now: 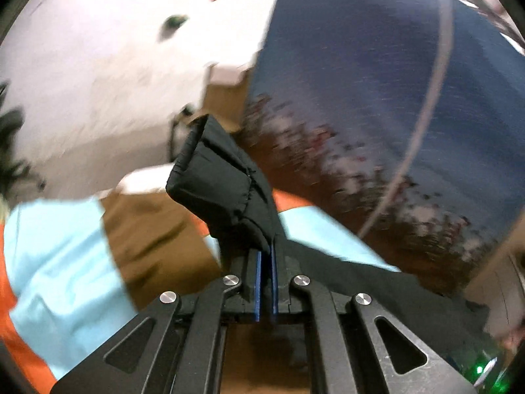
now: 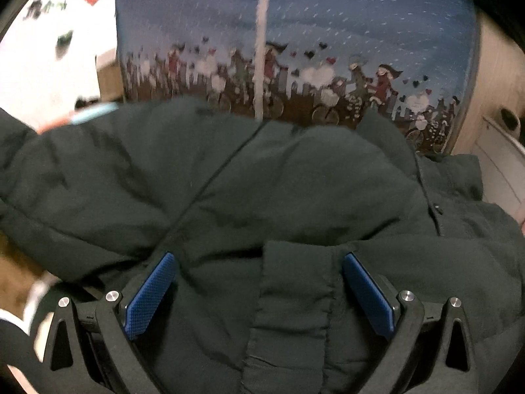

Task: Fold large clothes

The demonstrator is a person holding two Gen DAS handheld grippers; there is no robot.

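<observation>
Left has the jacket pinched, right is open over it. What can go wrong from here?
1. The left gripper pinches only a small puffy edge of the black jacket; slick padding may slip out when lifted.
2. The right gripper is open across a cuffed sleeve; closing here could catch extra layers underneath and spoil the fold.

Brown bed top (image 1: 154, 229) under the tool. Light blue and orange cloth (image 1: 59, 262) flat on it. Big black coat (image 2: 262, 177) on it too.
</observation>
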